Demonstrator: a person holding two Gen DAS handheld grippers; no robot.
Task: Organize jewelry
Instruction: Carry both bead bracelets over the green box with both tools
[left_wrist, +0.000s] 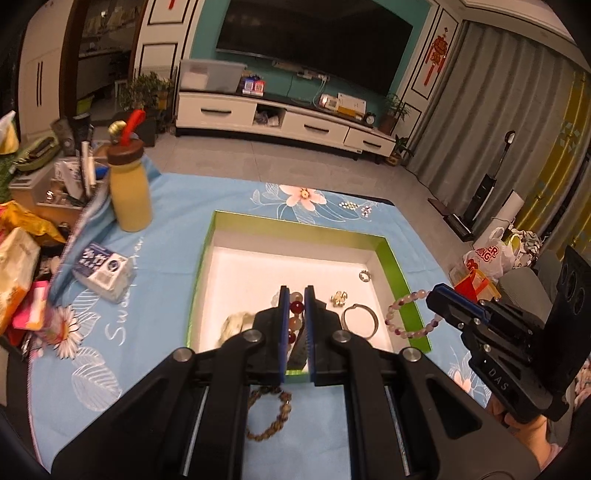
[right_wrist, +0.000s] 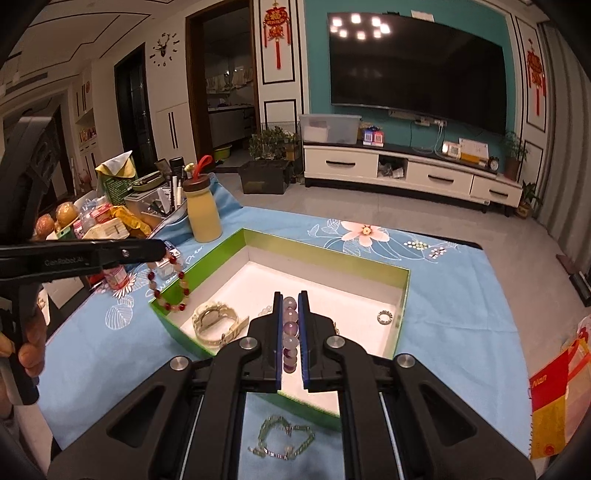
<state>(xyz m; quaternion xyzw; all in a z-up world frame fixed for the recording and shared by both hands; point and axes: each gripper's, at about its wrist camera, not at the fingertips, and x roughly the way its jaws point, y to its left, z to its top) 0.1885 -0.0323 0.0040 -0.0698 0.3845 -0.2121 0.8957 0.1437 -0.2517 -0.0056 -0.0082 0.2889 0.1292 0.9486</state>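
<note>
A green-rimmed box (left_wrist: 391, 258) with a white floor lies on the blue floral cloth. My left gripper (left_wrist: 296, 295) is shut on a red and pale bead bracelet (left_wrist: 296, 307), held above the box's left edge; it hangs from the left gripper in the right wrist view (right_wrist: 170, 284). My right gripper (right_wrist: 289, 299) is shut on a purple and pale bead bracelet (right_wrist: 290, 332), held over the box's right edge; it also shows in the left wrist view (left_wrist: 406, 314). Inside the box lie a cream watch (right_wrist: 214, 321), a silver bangle (left_wrist: 360, 320), a gold trinket (left_wrist: 339, 298) and a small ring (left_wrist: 364, 275).
A brown bead bracelet (left_wrist: 269, 417) and a green link bracelet (right_wrist: 282, 439) lie on the cloth in front of the box. A yellow bottle (left_wrist: 130, 188), a small carton (left_wrist: 105, 271) and clutter stand at the left. Bags (left_wrist: 487, 258) lie at the right.
</note>
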